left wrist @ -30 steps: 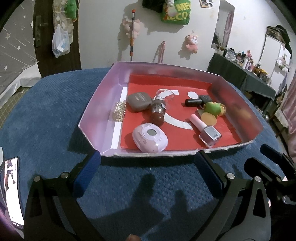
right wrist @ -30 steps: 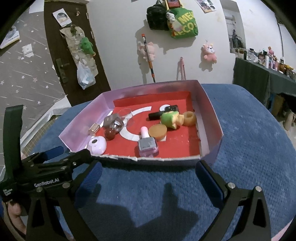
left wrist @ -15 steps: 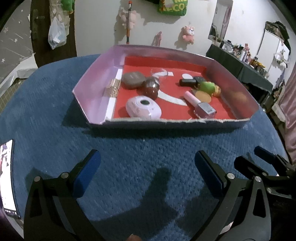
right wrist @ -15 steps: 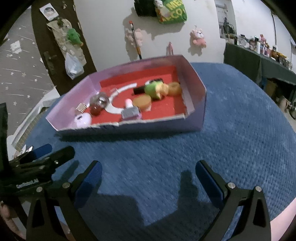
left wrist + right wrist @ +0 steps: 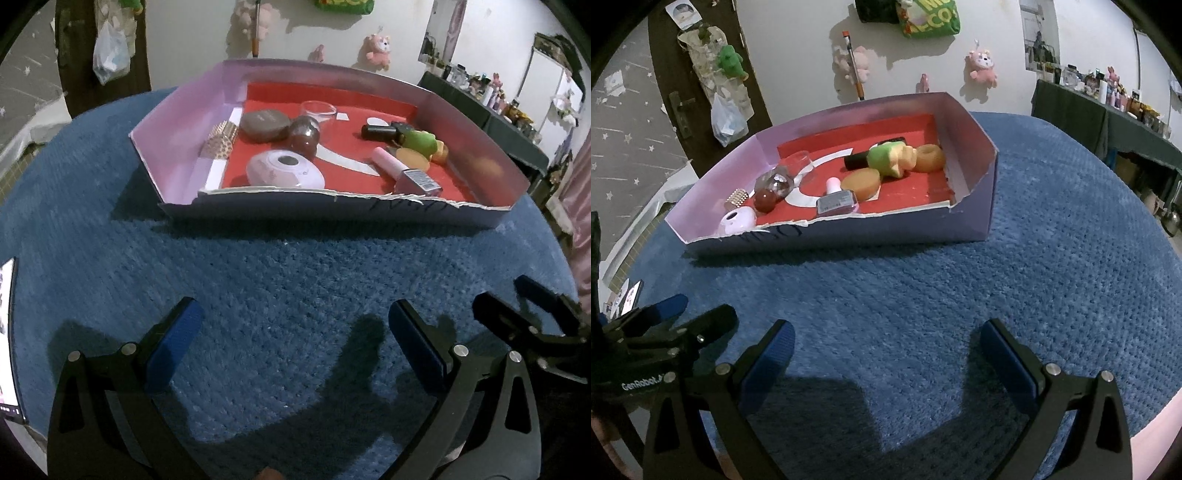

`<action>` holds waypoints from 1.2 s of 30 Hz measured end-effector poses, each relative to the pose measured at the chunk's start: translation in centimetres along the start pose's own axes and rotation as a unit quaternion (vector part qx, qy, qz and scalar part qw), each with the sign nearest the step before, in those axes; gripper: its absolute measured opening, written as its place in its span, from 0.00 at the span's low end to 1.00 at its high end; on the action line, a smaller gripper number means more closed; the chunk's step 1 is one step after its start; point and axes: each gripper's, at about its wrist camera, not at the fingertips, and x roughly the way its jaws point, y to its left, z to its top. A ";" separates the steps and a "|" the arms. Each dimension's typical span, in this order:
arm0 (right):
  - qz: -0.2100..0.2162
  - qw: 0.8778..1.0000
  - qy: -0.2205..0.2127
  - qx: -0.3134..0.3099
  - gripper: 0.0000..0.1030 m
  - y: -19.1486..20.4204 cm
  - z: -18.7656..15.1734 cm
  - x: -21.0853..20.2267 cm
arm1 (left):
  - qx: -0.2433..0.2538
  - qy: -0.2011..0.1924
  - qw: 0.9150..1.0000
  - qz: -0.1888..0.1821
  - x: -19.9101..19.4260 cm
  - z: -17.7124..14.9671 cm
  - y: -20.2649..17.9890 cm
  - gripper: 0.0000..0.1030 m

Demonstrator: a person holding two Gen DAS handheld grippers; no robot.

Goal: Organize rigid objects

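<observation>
A shallow lilac box with a red floor rests on the blue cloth. Inside lie a white round device, a grey compact, a brown ball, a pink nail polish bottle, a black tube, a green and yellow toy, a studded gold piece and an orange ring. My left gripper and right gripper hang open over bare cloth in front of the box, holding nothing.
A phone lies at the cloth's left edge. The right gripper's body shows at right in the left wrist view. Plush toys hang on the far wall, and a cluttered dark shelf stands at the right.
Both grippers have pulled back from the box and dropped lower, so more blue cloth lies between them and it. The jaws stayed open; the box contents did not move.
</observation>
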 end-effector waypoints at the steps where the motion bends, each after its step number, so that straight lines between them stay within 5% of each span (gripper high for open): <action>1: -0.002 1.000 -0.001 -0.001 1.00 0.1 0.0 0.1 | 0.006 0.000 1.000 0.006 0.0 -0.1 -0.2 1.00; 6: -0.006 1.000 -0.008 -0.003 1.00 0.1 -0.2 0.0 | 0.023 -0.002 0.999 0.028 0.2 -0.5 -0.8 1.00; 36: -0.050 0.998 -0.015 -0.028 1.00 0.4 -0.6 0.3 | 0.019 -0.011 0.999 0.031 0.2 -0.6 -0.6 1.00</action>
